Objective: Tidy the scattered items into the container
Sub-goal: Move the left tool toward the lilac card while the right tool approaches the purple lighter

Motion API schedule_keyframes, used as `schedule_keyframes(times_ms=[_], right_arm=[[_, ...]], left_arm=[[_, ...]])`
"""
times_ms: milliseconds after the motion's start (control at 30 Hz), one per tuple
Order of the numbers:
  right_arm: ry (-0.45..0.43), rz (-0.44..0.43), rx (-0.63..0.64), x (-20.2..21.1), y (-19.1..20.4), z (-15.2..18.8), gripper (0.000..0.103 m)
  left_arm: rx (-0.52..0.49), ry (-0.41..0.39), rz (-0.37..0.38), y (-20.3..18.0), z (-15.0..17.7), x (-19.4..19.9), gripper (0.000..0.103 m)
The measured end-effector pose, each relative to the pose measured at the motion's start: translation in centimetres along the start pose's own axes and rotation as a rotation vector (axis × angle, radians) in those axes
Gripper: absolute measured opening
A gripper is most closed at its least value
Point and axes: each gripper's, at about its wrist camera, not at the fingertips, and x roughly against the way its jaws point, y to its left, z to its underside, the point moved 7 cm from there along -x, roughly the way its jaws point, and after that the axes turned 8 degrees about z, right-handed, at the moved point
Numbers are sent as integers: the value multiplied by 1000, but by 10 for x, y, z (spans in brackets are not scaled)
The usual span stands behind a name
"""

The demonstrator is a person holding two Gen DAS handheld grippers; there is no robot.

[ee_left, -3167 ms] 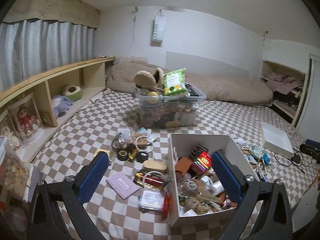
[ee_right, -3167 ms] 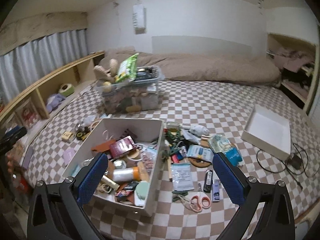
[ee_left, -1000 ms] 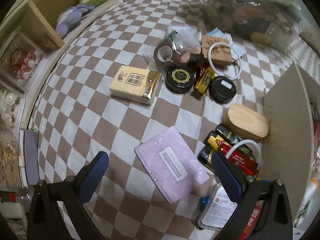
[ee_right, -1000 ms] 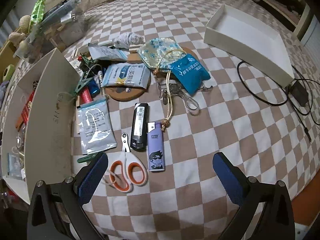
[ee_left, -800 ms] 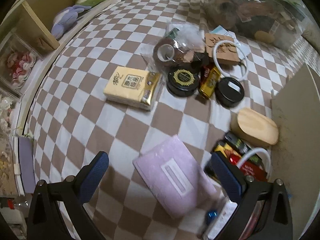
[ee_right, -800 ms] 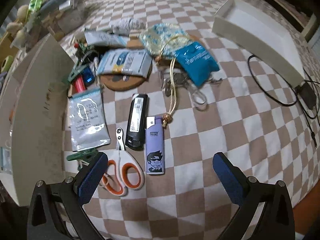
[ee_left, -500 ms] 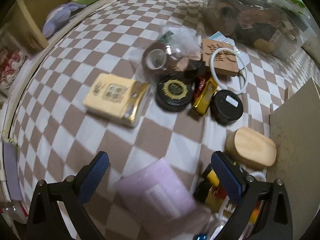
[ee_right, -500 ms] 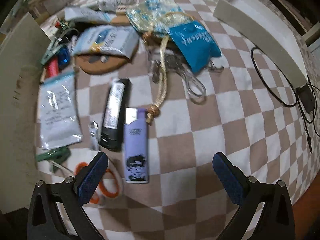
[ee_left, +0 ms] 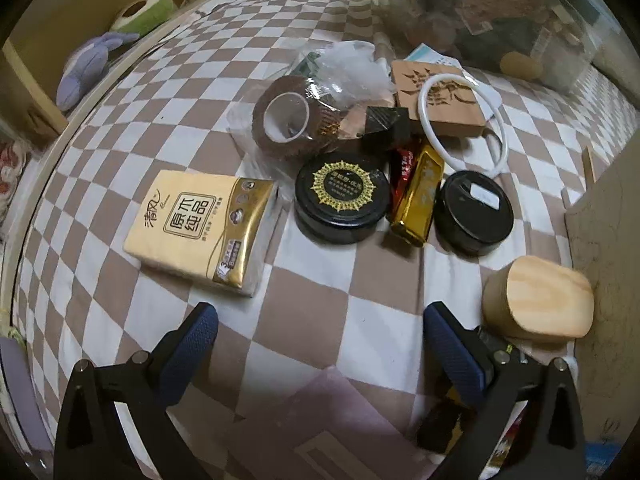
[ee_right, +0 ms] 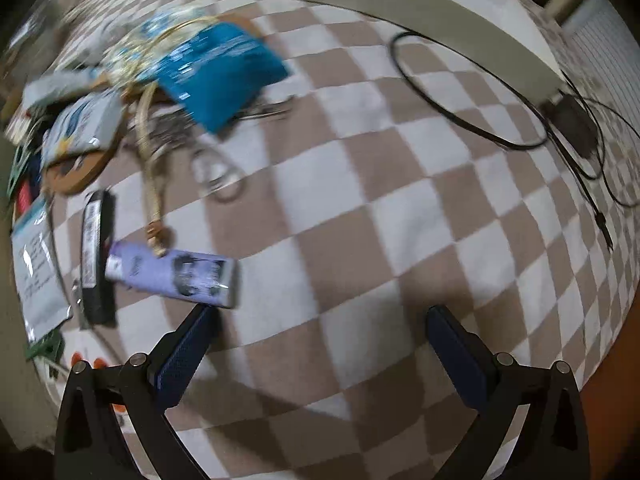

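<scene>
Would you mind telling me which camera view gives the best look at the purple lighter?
The right wrist view. The purple lighter lies on the checkered bedding just ahead of the open right gripper, beside a black remote, though motion blur softens it. The left wrist view does not show the lighter at all; it faces the tissue pack and round tins.

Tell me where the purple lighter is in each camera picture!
Left wrist view: the purple lighter is not in it.
Right wrist view: purple lighter lies left of centre, just above the near left fingertip.
Shared landmark: the checkered blanket.
</scene>
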Motion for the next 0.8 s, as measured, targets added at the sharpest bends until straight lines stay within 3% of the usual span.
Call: schedule_keyframes(times_ms=[133,433,667,800], right_arm=[[0,-6,-84,1,-18,1,103],[-62,-150,-294,18,-42,1,103],[-150,-260,-267,38,-26,-2,103],[-156,-294,-212,32,-3,-11,103]], left_arm=[[-20,31,7,4,9,3,103],[-44,64,10,17,34,16,103],[-74,70,53,16,52,28,103],[-92,79,77,16,60,35,103]])
